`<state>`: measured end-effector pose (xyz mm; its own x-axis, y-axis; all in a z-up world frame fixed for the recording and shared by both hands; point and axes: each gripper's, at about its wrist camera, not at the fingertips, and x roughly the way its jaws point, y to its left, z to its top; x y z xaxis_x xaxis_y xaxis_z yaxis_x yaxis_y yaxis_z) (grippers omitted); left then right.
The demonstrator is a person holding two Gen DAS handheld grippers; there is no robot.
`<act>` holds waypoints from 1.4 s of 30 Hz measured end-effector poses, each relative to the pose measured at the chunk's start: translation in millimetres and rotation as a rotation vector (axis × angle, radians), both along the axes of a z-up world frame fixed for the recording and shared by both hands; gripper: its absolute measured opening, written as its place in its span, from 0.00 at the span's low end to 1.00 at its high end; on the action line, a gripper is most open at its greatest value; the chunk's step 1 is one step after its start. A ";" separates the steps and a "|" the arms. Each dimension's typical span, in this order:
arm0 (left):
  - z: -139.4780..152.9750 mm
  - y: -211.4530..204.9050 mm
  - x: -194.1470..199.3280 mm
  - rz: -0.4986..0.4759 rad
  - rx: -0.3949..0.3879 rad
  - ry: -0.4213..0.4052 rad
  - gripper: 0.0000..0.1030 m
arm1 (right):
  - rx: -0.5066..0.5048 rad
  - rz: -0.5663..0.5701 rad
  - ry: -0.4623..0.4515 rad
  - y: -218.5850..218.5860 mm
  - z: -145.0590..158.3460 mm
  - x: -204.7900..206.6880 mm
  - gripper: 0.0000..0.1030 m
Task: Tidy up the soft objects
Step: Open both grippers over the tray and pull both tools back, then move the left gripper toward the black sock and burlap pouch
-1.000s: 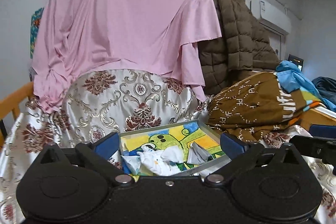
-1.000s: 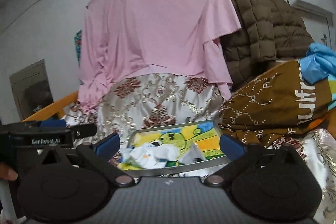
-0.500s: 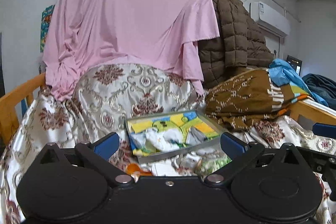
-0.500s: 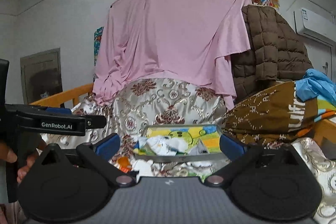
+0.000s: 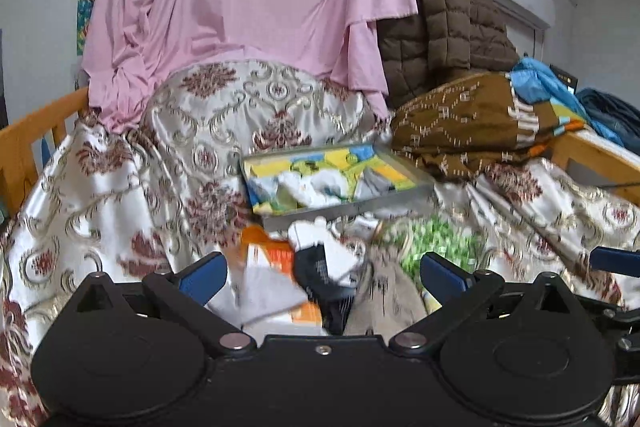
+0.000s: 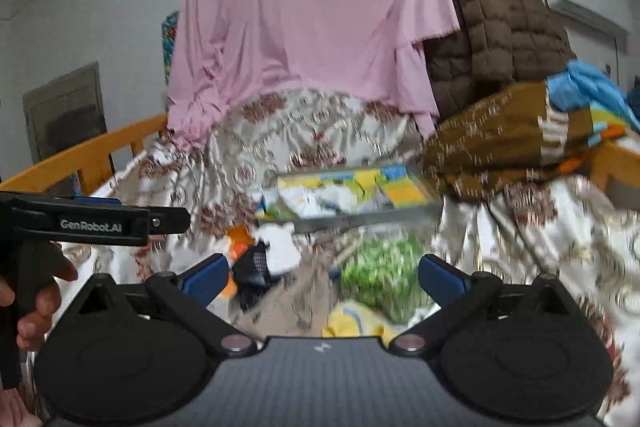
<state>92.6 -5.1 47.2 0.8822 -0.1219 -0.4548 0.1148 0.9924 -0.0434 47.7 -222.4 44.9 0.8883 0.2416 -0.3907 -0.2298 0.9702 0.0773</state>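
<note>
A shallow grey tray (image 5: 344, 211) (image 6: 360, 218) with a colourful cartoon lining lies on the patterned bedspread and holds white and grey cloth pieces (image 5: 316, 187). In front of it lies a loose heap: a black-and-white sock (image 5: 320, 263) (image 6: 260, 263), an orange piece (image 5: 276, 255), a grey cloth (image 5: 268, 291), a green-speckled cloth (image 5: 436, 243) (image 6: 380, 271) and a yellow piece (image 6: 352, 323). My left gripper (image 5: 320, 273) hangs open over the sock. My right gripper (image 6: 322, 273) is open above the heap, nothing between its fingers. The left gripper's body (image 6: 92, 223) shows at the right view's left edge, in a hand.
A pink sheet (image 5: 248, 3) hangs on the back wall. A brown quilted jacket (image 5: 448, 27) and a brown patterned blanket (image 5: 472, 123) pile up at right. Wooden bed rails (image 5: 36, 135) (image 5: 592, 155) bound the bedspread (image 5: 120, 187) on both sides.
Both grippers have pulled back from the tray and tipped down, so the loose heap in front of it has come into view. Both stayed open.
</note>
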 end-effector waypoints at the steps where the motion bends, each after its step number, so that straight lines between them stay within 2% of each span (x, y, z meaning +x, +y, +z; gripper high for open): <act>1: -4.7 0.1 -1.1 -0.001 0.005 0.011 0.99 | 0.002 -0.009 0.015 -1.4 -4.8 -0.4 1.00; 9: -36.5 1.3 -1.9 -0.013 0.036 0.099 0.99 | -0.042 -0.064 0.110 -8.3 -32.4 3.6 1.00; 16: -62.4 0.1 0.0 -0.037 0.054 0.183 0.99 | -0.156 -0.066 0.182 -1.0 -55.1 10.1 1.00; 26: -84.1 -4.7 7.6 -0.074 0.067 0.280 0.99 | -0.153 -0.065 0.281 -4.3 -72.9 19.9 1.00; 37: -96.7 -23.3 16.3 -0.153 0.110 0.302 0.99 | -0.139 -0.076 0.350 -13.1 -81.6 31.2 1.00; 42: -98.6 -28.3 20.7 -0.180 0.123 0.279 0.99 | -0.153 -0.088 0.351 -15.1 -85.2 39.4 1.00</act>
